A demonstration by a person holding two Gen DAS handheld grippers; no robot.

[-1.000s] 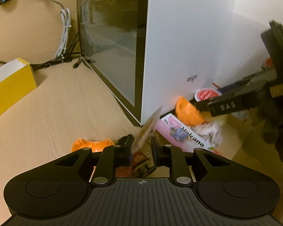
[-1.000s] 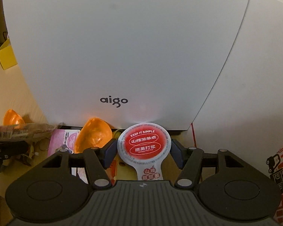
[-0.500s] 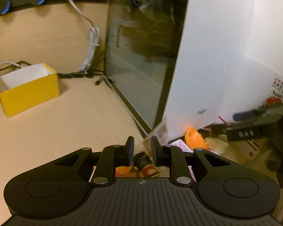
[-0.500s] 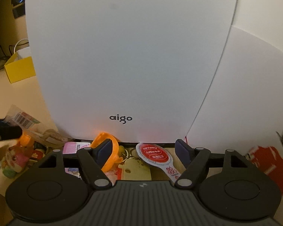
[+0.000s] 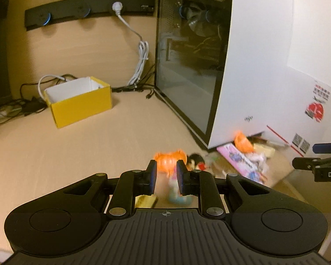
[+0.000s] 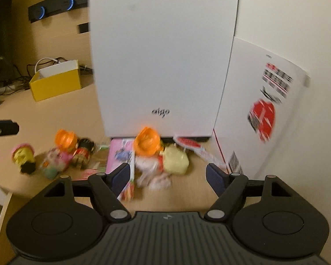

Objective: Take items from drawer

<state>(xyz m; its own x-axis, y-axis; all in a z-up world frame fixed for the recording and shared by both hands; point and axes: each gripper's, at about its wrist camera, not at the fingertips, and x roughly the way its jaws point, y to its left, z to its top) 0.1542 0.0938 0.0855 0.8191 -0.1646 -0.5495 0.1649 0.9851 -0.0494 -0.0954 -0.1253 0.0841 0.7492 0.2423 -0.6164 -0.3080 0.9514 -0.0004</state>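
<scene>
Both grippers hang above the desk with the loose pile of small toys (image 6: pixel 81 152) and packets lying ahead of and below them, at the foot of the white computer case (image 6: pixel 163 55). The left gripper (image 5: pixel 166 176) has its jaws narrow and nothing clamped between them. The right gripper (image 6: pixel 167 176) stands wide and empty, nearer the packets under the case's front edge.

Left wrist view looks forward and down over the bench (image 5: pixel 77 154) toward the white case (image 5: pixel 253 66); right wrist view faces its front, nearer. Shared: yellow box (image 5: pixel 77 103), scattered items.
</scene>
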